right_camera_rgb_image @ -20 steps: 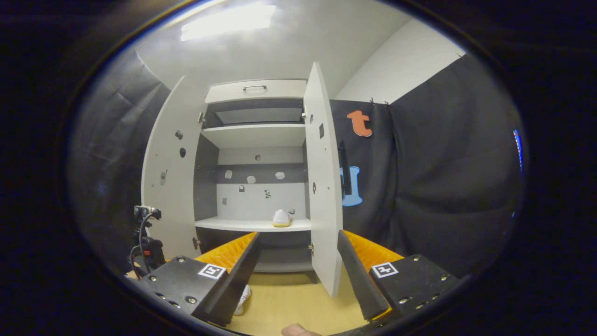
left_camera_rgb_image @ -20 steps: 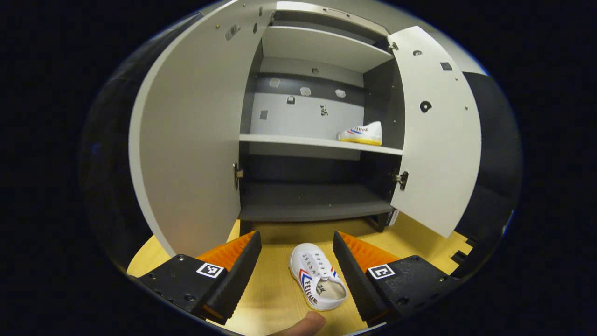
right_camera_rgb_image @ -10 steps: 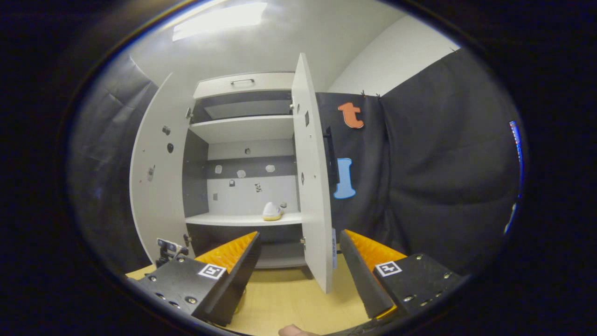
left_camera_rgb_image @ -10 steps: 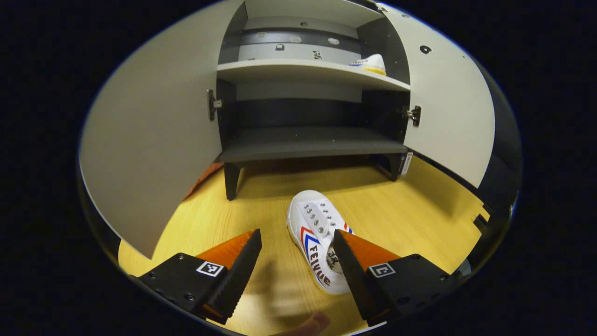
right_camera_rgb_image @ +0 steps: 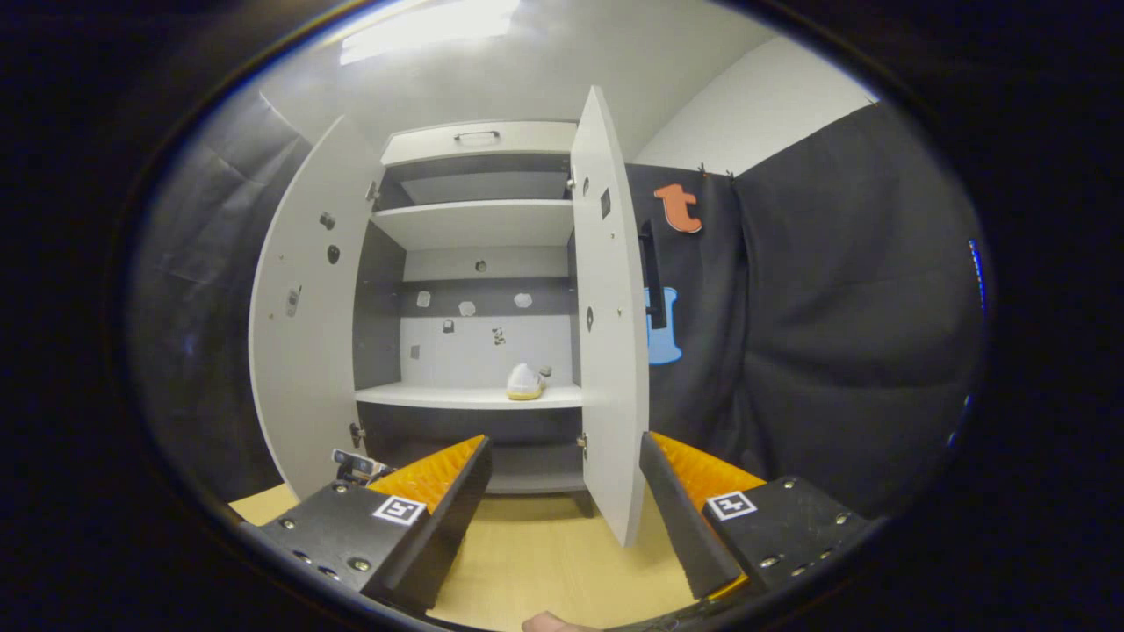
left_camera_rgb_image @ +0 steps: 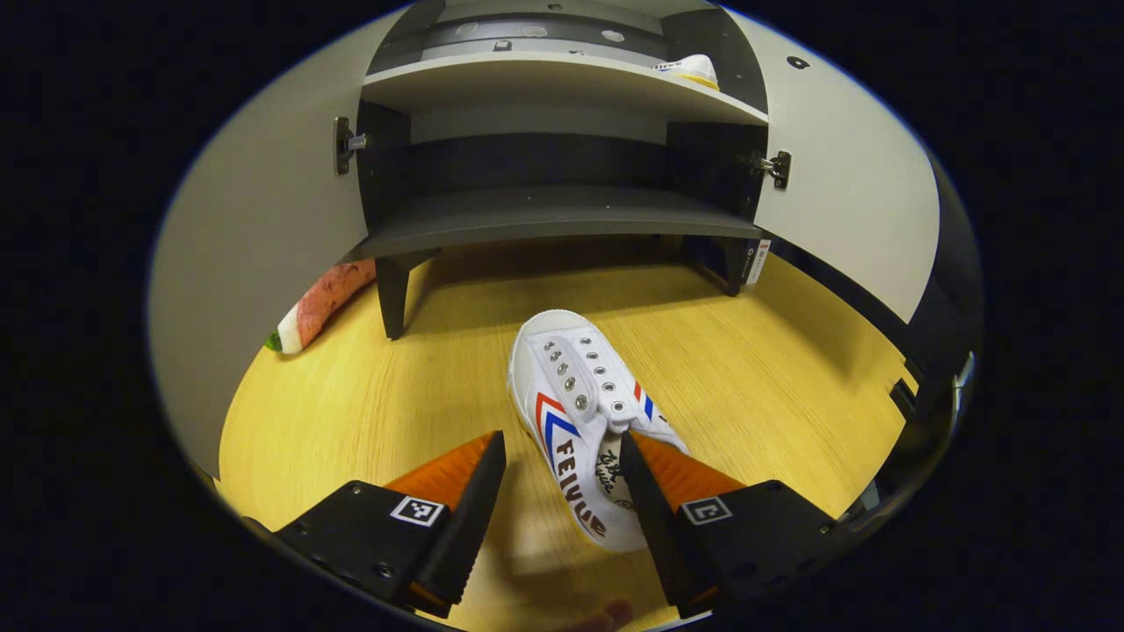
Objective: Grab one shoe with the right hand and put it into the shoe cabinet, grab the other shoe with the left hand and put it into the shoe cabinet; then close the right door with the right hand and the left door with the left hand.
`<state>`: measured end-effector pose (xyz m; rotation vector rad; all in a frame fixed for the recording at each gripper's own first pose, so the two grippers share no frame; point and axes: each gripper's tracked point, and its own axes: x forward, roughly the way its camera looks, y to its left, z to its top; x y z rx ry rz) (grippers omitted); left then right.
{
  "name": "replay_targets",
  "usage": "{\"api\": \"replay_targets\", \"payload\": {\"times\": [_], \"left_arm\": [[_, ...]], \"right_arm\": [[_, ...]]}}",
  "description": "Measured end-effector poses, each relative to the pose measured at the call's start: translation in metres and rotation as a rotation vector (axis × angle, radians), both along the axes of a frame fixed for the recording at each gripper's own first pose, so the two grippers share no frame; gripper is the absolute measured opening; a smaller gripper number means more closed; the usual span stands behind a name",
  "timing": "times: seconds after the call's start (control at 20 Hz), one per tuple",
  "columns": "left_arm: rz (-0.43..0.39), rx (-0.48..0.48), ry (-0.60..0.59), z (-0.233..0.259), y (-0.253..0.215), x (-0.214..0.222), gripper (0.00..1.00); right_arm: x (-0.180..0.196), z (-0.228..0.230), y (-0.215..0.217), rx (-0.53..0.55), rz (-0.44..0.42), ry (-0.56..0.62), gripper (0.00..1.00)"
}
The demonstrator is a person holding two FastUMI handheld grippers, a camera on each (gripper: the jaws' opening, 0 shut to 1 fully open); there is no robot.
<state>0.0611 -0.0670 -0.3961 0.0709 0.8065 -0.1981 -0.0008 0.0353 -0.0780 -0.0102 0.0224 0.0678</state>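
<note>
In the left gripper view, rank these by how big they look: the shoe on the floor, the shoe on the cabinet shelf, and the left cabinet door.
1. Left cabinet door, largest by far.
2. Shoe on the floor.
3. Shoe on the shelf, smallest.

The shelf shoe sits much farther from the camera, so the two shoes may really match in size.

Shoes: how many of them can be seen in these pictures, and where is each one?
2. One shoe lies on the floor between the open left gripper's fingers. The other shoe stands on the cabinet's white shelf.
</note>
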Motion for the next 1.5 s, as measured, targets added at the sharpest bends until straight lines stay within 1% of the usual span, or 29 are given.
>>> {"api": "replay_targets", "payload": {"times": [0.05, 0.1, 0.25, 0.3, 0.35, 0.4, 0.45, 0.5, 0.55, 0.6, 0.65, 0.7, 0.8, 0.95, 1.0, 1.05, 1.1, 1.15, 1.25, 1.4, 1.5], "left_arm": [[-0.001, 0.006, 0.017, -0.004, 0.001, 0.0, 0.82], [0.003, 0.018, 0.03, -0.008, 0.004, 0.001, 0.76], [-0.006, 0.004, 0.032, -0.01, 0.004, 0.006, 0.71], [-0.014, -0.003, 0.03, -0.01, 0.001, 0.007, 0.68], [-0.035, -0.018, 0.025, -0.01, -0.004, 0.01, 0.68], [-0.051, -0.029, 0.04, -0.013, -0.008, 0.01, 0.6], [-0.044, -0.019, 0.043, -0.015, -0.005, 0.011, 0.53], [-0.036, -0.008, 0.043, -0.017, -0.005, 0.014, 0.41], [-0.035, -0.002, 0.039, -0.016, -0.003, 0.015, 0.38], [-0.017, 0.012, 0.028, -0.017, 0.002, 0.018, 0.36], [0.0, 0.025, 0.031, -0.02, 0.008, 0.02, 0.29], [0.016, 0.025, 0.02, -0.019, 0.012, 0.025, 0.15], [0.026, 0.007, 0.025, -0.018, 0.01, 0.022, 0.01], [0.013, 0.008, 0.007, -0.006, 0.007, 0.015, 0.01], [0.01, -0.004, -0.008, 0.003, 0.003, 0.01, 0.02], [0.006, -0.02, -0.027, 0.013, -0.001, 0.006, 0.01], [0.0, -0.036, -0.042, 0.023, -0.005, 0.003, 0.01], [-0.008, -0.044, -0.055, 0.032, -0.008, -0.001, 0.01], [-0.019, -0.043, -0.108, 0.06, -0.013, -0.005, 0.01], [-0.022, -0.045, -0.231, 0.113, -0.017, -0.002, 0.0], [-0.014, -0.068, -0.267, 0.141, -0.021, -0.004, 0.0]], "right_arm": [[0.0, -0.001, -0.001, -0.002, -0.004, 0.002, 0.98], [0.0, -0.001, -0.002, -0.003, -0.007, 0.002, 1.0], [0.001, -0.004, -0.003, 0.009, -0.008, 0.0, 1.0], [0.002, -0.006, -0.003, 0.014, -0.005, 0.0, 1.0], [0.004, -0.009, -0.003, 0.015, -0.004, 0.006, 1.0], [0.007, -0.013, -0.004, 0.013, -0.006, 0.015, 0.98], [0.009, -0.017, -0.005, 0.011, -0.008, 0.023, 0.98], [0.011, -0.02, -0.006, 0.012, -0.011, 0.032, 0.98], [0.012, -0.024, -0.006, 0.012, -0.013, 0.041, 1.0], [0.013, -0.026, -0.006, 0.012, -0.015, 0.05, 1.0], [0.013, -0.028, -0.007, 0.011, -0.019, 0.057, 1.0], [0.012, -0.029, -0.007, 0.008, -0.018, 0.058, 1.0], [0.008, -0.03, -0.009, 0.004, -0.023, 0.06, 1.0], [0.0, -0.028, -0.015, 0.001, -0.038, 0.054, 1.0], [-0.002, -0.027, -0.018, 0.001, -0.043, 0.052, 1.0], [-0.004, -0.027, -0.019, 0.004, -0.045, 0.051, 0.98], [-0.006, -0.026, -0.02, 0.008, -0.047, 0.048, 1.0], [-0.008, -0.025, -0.024, 0.013, -0.052, 0.044, 1.0], [-0.012, -0.022, -0.028, 0.022, -0.057, 0.037, 1.0], [-0.02, -0.019, -0.034, 0.034, -0.06, 0.027, 1.0], [-0.024, -0.019, -0.038, 0.043, -0.06, 0.022, 1.0]]}}
